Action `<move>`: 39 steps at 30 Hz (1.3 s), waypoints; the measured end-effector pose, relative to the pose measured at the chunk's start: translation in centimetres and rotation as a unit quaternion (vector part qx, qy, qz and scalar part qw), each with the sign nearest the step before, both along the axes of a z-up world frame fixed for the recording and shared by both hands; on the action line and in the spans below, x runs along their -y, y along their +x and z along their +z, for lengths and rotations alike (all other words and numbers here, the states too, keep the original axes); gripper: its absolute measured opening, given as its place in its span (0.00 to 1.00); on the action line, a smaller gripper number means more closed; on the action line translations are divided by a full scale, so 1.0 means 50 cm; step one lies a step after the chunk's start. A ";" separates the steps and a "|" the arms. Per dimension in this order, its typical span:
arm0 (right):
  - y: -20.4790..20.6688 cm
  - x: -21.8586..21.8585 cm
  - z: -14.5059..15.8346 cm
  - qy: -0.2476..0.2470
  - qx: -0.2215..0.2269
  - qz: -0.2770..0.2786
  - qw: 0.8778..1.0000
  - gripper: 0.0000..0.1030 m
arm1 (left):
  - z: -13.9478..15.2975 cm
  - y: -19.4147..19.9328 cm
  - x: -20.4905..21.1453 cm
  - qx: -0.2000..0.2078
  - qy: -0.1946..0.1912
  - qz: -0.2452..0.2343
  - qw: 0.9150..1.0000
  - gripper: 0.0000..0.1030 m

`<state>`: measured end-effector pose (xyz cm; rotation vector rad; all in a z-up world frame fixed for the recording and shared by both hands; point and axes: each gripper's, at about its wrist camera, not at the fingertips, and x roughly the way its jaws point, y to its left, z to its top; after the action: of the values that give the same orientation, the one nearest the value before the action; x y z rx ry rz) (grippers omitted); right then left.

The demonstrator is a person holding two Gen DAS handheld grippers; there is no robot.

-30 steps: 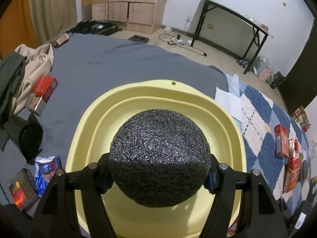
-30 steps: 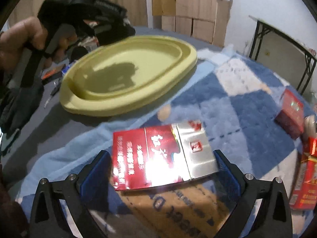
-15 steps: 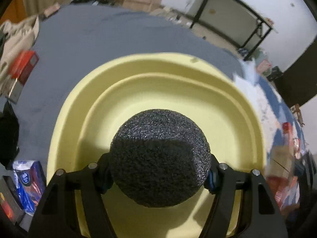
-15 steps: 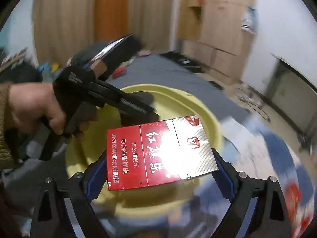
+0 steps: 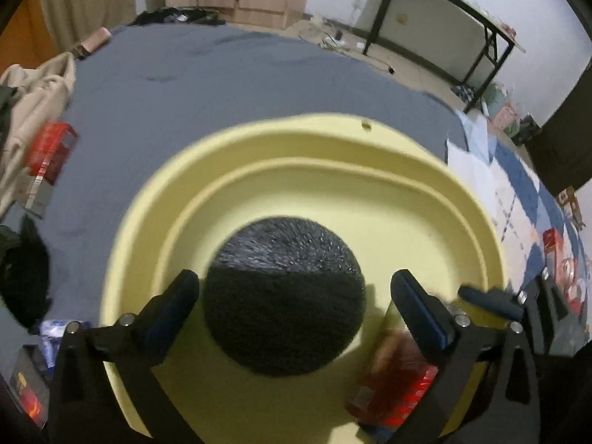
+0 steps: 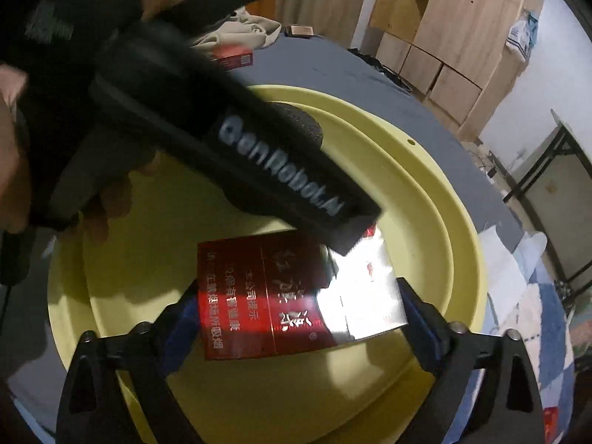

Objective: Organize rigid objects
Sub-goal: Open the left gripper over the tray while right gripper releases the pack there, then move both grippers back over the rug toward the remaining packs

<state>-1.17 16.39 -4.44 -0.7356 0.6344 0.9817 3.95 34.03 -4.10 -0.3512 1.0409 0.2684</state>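
- My left claw (image 5: 294,305) is now wide open; half a second ago it squeezed the black foam ball (image 5: 284,296), which sits in the yellow tray (image 5: 333,140).
- My right claw (image 6: 298,318) grips the red box (image 6: 259,303) over the tray's near edge.
- The left claw's side reads "GenRobot.AI".

dim room, motion blur, fisheye vignette, glare on red box (image 6: 296,296)

The left tongs (image 5: 294,305) stand open around a black foam ball (image 5: 284,296) inside the yellow tray (image 5: 333,155); a red box (image 5: 392,384) lies blurred beside it.
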 end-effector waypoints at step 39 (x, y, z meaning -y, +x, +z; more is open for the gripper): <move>-0.319 1.026 0.164 0.209 -0.003 -0.541 0.815 1.00 | 0.159 -0.211 0.700 0.101 0.011 -0.190 0.977 1.00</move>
<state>-17.11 -34.93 3.74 0.0908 0.6725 0.0294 -6.60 -0.98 3.87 -0.1490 0.8828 -0.0975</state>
